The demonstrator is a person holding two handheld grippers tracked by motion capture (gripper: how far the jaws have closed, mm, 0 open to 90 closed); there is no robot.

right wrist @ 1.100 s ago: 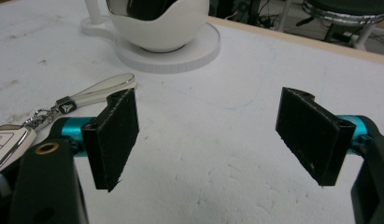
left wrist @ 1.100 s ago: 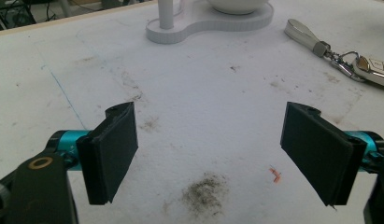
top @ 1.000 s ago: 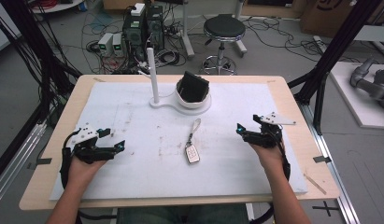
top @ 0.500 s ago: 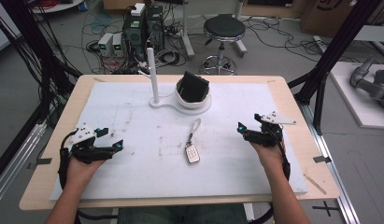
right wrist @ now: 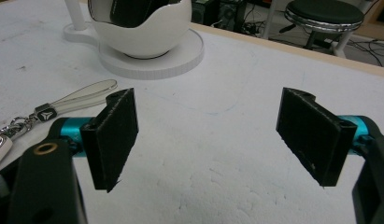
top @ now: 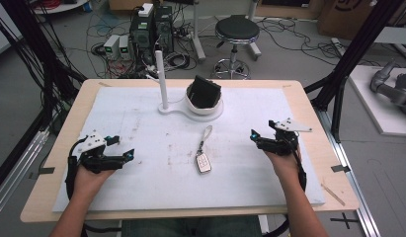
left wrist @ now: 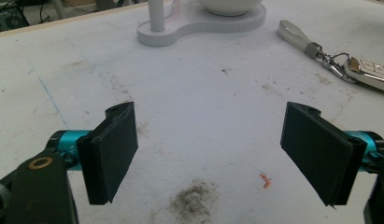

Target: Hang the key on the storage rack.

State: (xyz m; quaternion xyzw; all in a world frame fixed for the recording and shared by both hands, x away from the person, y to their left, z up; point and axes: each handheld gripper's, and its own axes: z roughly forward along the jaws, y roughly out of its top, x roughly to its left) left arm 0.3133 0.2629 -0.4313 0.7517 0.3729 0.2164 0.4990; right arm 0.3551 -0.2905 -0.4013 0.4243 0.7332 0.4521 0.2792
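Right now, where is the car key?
In the high view the car key lies flat near the middle of the white mat, between the two grippers and in front of the white bowl stand.

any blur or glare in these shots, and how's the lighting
High view: even, soft light, faint shadows, slightly soft overall, yet the key fob stays readable. Left gripper view: black pads sharp, white stand farther off a little soft. Right gripper view: mild sheen on the white bowl; no harsh glare.
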